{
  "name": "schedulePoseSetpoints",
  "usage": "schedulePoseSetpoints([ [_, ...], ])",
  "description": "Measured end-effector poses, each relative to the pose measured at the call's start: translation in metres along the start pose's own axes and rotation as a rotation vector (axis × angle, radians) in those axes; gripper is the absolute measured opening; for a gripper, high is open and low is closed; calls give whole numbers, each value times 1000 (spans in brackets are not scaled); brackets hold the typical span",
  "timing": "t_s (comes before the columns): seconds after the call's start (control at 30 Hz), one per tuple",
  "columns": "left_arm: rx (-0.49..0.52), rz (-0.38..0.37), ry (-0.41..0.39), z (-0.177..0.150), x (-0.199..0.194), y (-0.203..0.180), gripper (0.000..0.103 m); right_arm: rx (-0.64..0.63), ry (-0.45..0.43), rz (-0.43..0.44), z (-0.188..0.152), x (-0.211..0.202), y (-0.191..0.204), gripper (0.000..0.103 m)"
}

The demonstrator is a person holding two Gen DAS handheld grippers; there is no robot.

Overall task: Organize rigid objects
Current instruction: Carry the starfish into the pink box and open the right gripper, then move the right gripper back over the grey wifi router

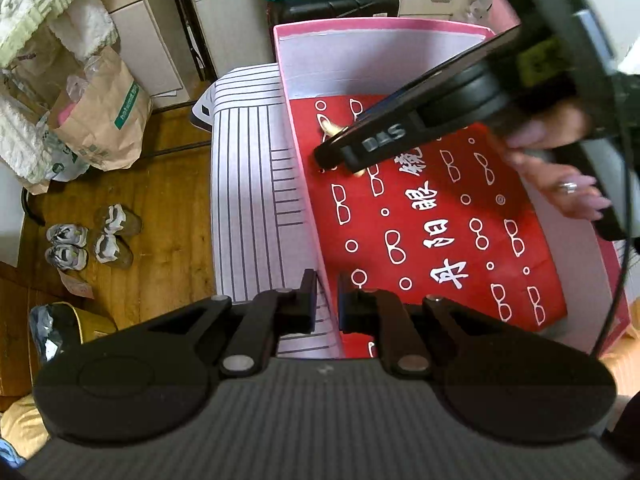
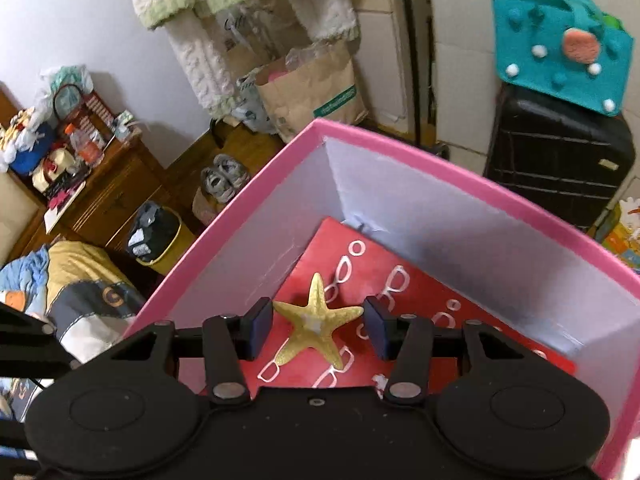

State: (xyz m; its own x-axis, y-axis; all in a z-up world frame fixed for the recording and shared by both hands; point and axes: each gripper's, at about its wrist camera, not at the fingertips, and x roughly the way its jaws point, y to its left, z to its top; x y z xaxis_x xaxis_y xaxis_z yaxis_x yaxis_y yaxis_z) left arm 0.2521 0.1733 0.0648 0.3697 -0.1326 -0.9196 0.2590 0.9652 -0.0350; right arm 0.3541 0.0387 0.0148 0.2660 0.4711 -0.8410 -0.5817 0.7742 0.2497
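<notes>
Yellow five-armed starfish point(image 2: 318, 326) between right gripper's point(image 2: 318, 330) spread pads – grip unclear – near pink box's point(image 2: 400, 142) corner walls; left gripper point(image 1: 325, 300) pinches the box wall

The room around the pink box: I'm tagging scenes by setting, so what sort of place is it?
Probably a lived-in bedroom: shoes on the wooden floor, a black suitcase, a fleece robe hanging on the wall.

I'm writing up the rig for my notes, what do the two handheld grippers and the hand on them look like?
Both grippers are matte black, with round side discs, linkage arms pinned by silver rivets and flat rectangular pads. The left gripper has a ribbed grey body. The right gripper has dark blue pads, white "DAS" lettering on one finger, and a thin black cable. The hand wears a ring.
</notes>
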Motion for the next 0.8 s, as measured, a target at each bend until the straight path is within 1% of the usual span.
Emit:
schedulePoseSetpoints([
  [0.1, -9, -2, -2, -1, 0, 0, 9, -23, 17, -26, 2, 14, 0, 55],
  [0.2, -15, -1, -3, -1, 0, 0, 9, -39, 27, -28, 2, 17, 0, 56],
  [0.23, -17, -1, -3, -1, 0, 0, 9, -44, 21, -26, 2, 14, 0, 58],
  [0.27, -21, -2, -3, -1, 0, -1, 9, -53, 11, -27, 3, 10, 0, 62],
  [0.3, -20, 0, -3, -1, 0, -1, 9, -54, -1, -38, 3, 5, 0, 64],
  [0.37, -19, 5, -4, -1, 0, -2, 9, -56, -29, -51, 2, -11, -2, 64],
  [0.47, -15, 9, -2, -2, 0, -2, 9, -20, -73, -21, -7, -49, -9, 64],
  [0.57, -10, 14, 1, -2, 0, -3, 9, 12, -106, 73, -26, -92, -13, 64],
  [0.63, -15, 16, 1, -1, 0, -3, 9, 6, -130, 106, -42, -119, -12, 64],
  [0.7, -16, 20, 1, -2, -1, -4, 9, -5, -154, 106, -57, -140, -12, 64],
  [0.8, -18, 20, 7, -1, -1, -4, 9, -22, -198, 58, -82, -167, -16, 64],
])
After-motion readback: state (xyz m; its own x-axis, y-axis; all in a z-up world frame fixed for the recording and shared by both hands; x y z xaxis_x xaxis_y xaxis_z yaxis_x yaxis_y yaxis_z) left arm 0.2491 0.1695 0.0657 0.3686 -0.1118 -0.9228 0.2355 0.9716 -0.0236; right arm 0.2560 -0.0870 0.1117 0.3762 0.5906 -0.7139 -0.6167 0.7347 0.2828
